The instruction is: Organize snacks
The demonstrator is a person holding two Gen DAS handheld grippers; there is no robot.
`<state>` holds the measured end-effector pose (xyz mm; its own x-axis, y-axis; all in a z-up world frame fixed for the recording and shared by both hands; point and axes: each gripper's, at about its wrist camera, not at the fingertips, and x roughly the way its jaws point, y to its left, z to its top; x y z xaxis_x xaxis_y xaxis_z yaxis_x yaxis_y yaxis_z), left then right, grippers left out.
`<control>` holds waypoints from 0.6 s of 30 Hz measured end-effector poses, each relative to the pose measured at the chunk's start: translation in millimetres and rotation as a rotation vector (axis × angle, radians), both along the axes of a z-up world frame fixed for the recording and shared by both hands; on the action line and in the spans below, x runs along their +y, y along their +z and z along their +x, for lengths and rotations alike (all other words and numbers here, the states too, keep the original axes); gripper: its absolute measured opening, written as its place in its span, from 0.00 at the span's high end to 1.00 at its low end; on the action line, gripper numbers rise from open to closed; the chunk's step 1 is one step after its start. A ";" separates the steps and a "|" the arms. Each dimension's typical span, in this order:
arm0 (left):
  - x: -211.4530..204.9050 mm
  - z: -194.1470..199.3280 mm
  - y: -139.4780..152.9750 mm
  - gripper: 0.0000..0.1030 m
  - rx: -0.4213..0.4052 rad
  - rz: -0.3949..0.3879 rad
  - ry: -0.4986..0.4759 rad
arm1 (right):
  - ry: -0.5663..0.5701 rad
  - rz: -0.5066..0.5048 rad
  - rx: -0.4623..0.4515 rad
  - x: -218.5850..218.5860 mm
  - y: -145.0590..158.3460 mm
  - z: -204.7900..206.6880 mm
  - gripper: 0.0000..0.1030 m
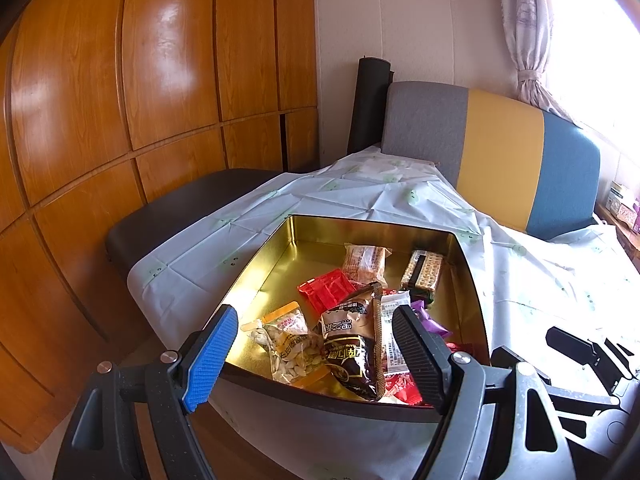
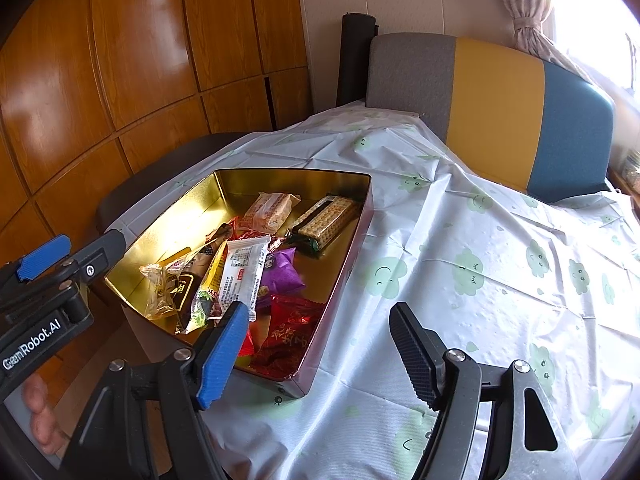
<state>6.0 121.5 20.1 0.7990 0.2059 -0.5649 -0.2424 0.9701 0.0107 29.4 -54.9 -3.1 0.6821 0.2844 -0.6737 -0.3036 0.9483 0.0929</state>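
Left claw (image 1: 316,356): held wide open, empty, above the tin's near edge.
Right claw (image 2: 316,354): open, empty, over the tin's near right corner.
Tin (image 2: 352,256): stiff; set at the table's left edge.
Snacks (image 2: 244,276): light, crinkly, slippery; best pinched by sealed edges.

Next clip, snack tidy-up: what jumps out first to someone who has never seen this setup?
The gold-lined tin full of mixed snack packets draws the eye, sitting on the cloud-print tablecloth at its left side. Inside it, a purple packet and a red packet stand out near the front, with a cracker pack at the back. Both grippers hang open and empty: the left gripper over the tin's near edge, the right gripper over its front right corner.
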 end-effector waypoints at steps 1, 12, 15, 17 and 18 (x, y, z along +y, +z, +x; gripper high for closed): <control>0.0 0.1 0.0 0.22 0.000 -0.001 -0.002 | 0.000 0.000 0.000 -0.1 0.1 0.0 0.29; 1.1 -0.2 1.2 0.22 -0.002 -0.001 -0.001 | -0.004 0.003 0.001 -1.5 -1.2 -0.2 0.28; 1.1 0.6 0.7 0.22 0.001 0.003 -0.003 | -0.006 0.005 0.003 -1.8 -2.4 -0.1 0.28; 0.3 1.2 0.1 0.22 0.006 0.010 -0.009 | -0.008 0.005 0.004 -2.0 -3.2 -0.5 0.27; -0.5 1.4 -0.2 0.22 0.007 0.014 -0.012 | -0.008 0.005 0.005 -2.3 -3.4 -0.5 0.27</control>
